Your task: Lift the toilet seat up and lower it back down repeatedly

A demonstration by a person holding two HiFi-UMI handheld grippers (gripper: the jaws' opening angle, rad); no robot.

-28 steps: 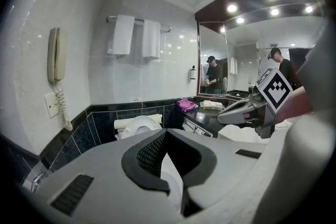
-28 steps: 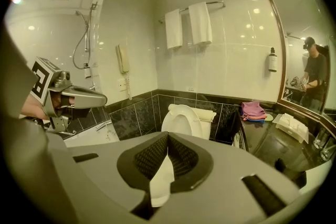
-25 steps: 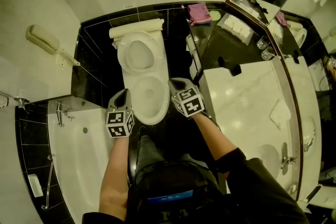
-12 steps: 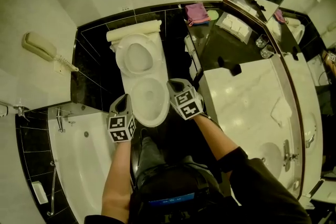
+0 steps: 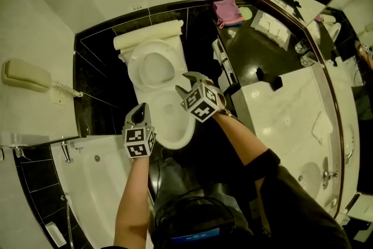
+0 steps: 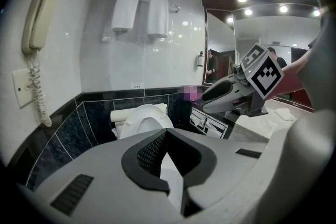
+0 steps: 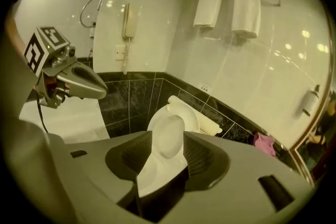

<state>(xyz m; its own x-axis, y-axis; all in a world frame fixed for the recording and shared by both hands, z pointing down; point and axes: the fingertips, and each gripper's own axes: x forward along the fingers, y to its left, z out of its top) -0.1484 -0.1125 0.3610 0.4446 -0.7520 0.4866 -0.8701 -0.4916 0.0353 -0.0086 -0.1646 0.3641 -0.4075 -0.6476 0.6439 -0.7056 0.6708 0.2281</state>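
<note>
Right hand-held gripper [image 5: 186,83]: jaws spread, just been opening, nothing between them. It hangs above the bowl [image 5: 175,138], near its right rim. Left hand-held gripper [image 5: 140,110]: jaws pressed together, empty, beside the bowl's left rim. Toilet seat [image 5: 135,67] stands raised against the cistern [image 5: 148,37].

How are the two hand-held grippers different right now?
The right hand-held gripper has its jaws apart. They have just been opening, and nothing is pinched between them. The left hand-held gripper has its jaws closed together. In the head view, the right one reaches further up, at the right rim of the toilet, while the left one sits lower, beside the toilet's left edge. Both point towards the toilet and hold nothing.
</note>
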